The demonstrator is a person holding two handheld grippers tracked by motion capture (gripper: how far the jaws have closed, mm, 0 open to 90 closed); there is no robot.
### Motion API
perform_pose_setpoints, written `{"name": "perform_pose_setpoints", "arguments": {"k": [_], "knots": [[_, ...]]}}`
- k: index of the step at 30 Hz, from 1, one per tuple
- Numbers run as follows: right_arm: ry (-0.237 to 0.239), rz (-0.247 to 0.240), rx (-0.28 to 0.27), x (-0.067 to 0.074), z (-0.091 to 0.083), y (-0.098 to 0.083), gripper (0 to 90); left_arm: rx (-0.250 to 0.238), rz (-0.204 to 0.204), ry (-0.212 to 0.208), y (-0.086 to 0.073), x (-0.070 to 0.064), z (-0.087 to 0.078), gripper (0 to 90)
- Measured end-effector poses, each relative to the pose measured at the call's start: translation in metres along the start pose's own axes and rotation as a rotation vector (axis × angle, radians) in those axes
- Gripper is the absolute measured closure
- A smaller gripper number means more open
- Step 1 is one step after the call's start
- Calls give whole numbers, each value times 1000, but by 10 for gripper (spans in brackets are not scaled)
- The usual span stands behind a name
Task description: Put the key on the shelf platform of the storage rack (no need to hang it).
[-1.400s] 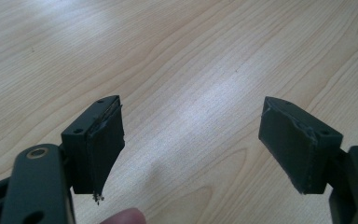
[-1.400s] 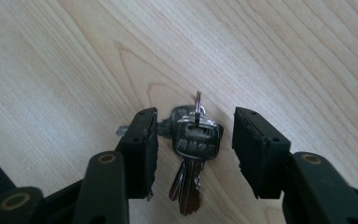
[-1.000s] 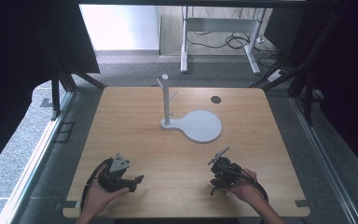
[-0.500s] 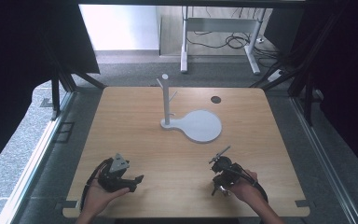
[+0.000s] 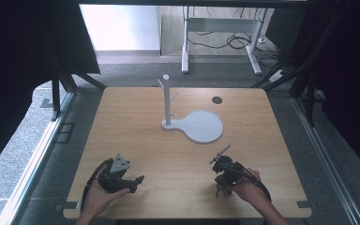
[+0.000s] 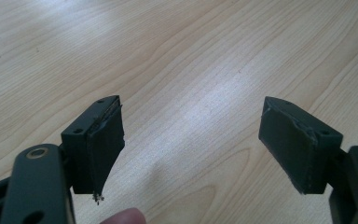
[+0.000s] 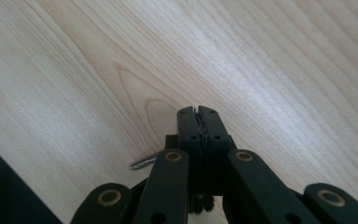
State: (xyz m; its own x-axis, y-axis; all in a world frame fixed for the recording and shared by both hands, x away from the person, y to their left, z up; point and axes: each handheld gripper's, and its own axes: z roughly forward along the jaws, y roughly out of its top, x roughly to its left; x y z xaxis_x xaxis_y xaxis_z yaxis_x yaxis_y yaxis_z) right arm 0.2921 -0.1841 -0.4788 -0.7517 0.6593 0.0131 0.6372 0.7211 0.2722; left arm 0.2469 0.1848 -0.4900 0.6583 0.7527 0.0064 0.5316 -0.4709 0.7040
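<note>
My left gripper (image 5: 137, 180) rests in a hand near the table's front left. Its jaws point right and stand wide open over bare wood, with nothing between them (image 6: 191, 135). A fingertip (image 6: 123, 217) shows at the bottom edge of the left gripper view. My right gripper (image 5: 222, 188) is held in a hand at the front right. Its two jaws are pressed together with nothing between them (image 7: 198, 112), and they hang just above the wooden tabletop (image 7: 261, 70).
A white stand with an upright pegged pole (image 5: 167, 101) and a round flat base (image 5: 202, 126) sits mid-table toward the back. A small dark round hole (image 5: 217, 100) lies behind it. The light wooden table (image 5: 178, 154) is ringed by black frame bars and floor.
The right hand has shifted very slightly toward the near edge. The left hand has stayed in place.
</note>
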Motion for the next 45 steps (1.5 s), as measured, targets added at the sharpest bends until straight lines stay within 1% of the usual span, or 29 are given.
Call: {"name": "perform_pose_setpoints", "arguments": {"k": [7,11,17,19,24,35,45], "knots": [[-5,-6,-18,-5,-18,2,897,-1,0,-2,0,0,0,224],[1,-2,-50,-10,-31,3,898,-2,2,-3,1,-1,0,224],[-2,7,-86,-17,-44,4,897,1,4,-3,0,-1,0,224],[4,10,-101,-17,-48,4,897,0,3,-3,0,0,1,224],[17,8,-118,-20,-52,10,898,4,5,-2,0,-1,1,224],[18,11,-153,-29,-57,27,897,10,5,-5,0,-2,3,224],[2,17,-162,-38,-61,42,897,9,6,-5,0,-2,3,224]]}}
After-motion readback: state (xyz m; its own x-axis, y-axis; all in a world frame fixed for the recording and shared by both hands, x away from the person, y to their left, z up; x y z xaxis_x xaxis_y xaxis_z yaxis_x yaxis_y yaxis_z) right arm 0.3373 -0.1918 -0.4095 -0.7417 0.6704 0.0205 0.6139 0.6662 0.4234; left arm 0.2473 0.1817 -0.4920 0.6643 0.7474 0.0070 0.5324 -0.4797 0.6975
